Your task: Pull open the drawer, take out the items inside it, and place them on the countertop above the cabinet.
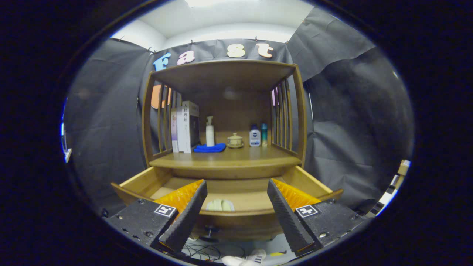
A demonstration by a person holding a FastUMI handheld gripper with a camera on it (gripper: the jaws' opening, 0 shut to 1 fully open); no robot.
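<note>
The tool (236,207) hangs with fingers apart over the open drawer (147,181); a pale item (220,205) lies inside at 12 o'clock.

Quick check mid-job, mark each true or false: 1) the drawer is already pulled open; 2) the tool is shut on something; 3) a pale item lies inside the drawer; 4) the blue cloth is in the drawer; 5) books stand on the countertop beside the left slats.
1) The wooden drawer is pulled open: true.
2) The tool is shut on something: false. Its fingers stand wide apart over the drawer, holding nothing.
3) A pale rounded item lies in the drawer, between the fingers: true.
4) The blue folded cloth is in the drawer: false. It lies on the wooden countertop, by the white pump bottle.
5) The upright books stand beside the left slats: true.
</note>
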